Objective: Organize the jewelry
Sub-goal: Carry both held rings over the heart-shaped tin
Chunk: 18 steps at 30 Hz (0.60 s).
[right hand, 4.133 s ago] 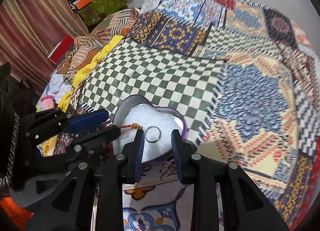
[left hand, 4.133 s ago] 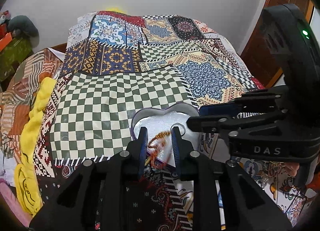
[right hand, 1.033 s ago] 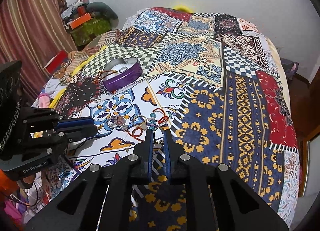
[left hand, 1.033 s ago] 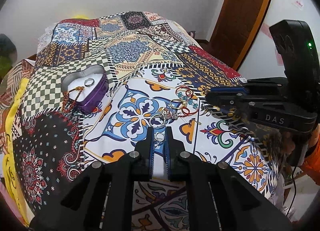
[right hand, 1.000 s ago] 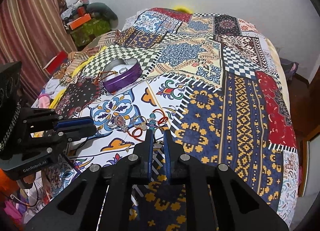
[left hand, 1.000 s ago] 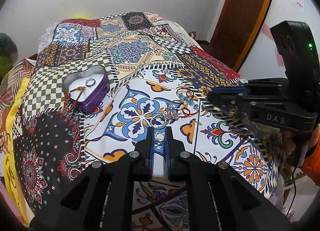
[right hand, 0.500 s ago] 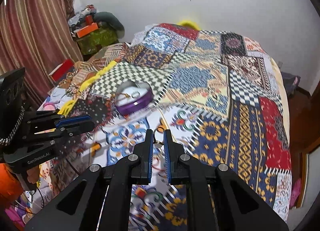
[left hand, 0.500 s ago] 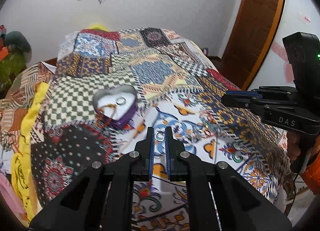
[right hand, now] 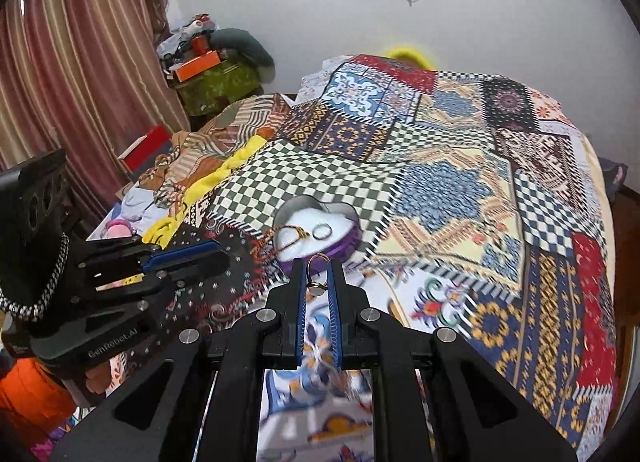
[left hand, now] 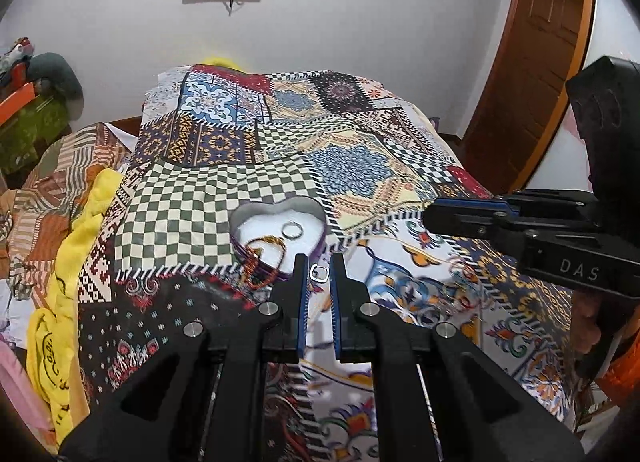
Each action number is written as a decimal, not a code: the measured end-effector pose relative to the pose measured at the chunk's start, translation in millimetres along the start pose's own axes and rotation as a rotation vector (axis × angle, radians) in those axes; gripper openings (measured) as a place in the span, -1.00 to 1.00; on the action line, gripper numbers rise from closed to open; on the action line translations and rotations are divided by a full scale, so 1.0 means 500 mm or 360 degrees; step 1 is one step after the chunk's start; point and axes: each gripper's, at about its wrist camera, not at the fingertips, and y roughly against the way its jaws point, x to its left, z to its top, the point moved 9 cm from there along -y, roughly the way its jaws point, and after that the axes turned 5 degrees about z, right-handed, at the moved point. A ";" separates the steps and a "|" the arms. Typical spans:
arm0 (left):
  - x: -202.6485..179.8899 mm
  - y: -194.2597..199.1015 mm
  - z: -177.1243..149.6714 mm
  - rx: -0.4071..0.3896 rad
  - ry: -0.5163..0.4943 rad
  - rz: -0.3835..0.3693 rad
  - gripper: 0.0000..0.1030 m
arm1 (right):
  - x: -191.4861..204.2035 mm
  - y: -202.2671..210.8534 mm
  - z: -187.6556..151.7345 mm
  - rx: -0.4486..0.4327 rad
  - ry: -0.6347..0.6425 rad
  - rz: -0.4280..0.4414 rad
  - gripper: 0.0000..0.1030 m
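Two hand-held grippers carry rings toward a purple heart-shaped box (left hand: 320, 217) on a patchwork-covered bed (left hand: 360, 165), midway through sorting jewelry. The left gripper (left hand: 319, 274) has its fingers drawn narrow on a small silver ring (left hand: 319, 272), held just short of the box's near rim; the right gripper (right hand: 318, 282), likewise narrowed, pinches a gold ring (right hand: 317, 272) close to the same rim. The step in hand appears to be the carry to the box, so the next move likely calls for bringing each ring over the white lining and parting the fingers so it drops inside, one gripper at a time to keep them from crowding the small opening. Counted: two grippers, two rings in transit, one box. In the box lie one silver ring (left hand: 291, 229) and one orange beaded strand (left hand: 262, 252) that trails over the rim onto the quilt. More pieces on the bedspread nearer the cameras are too blurred to count.
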 end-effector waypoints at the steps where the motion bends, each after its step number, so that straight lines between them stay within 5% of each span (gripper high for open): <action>1: 0.004 -0.005 0.004 -0.0002 0.0001 0.0004 -0.84 | 0.002 -0.007 0.007 0.0002 0.0002 0.0005 -0.82; 18: 0.074 -0.114 0.047 0.0083 0.0025 0.0008 -0.84 | -0.001 -0.133 0.072 0.0177 0.0053 0.0022 -0.82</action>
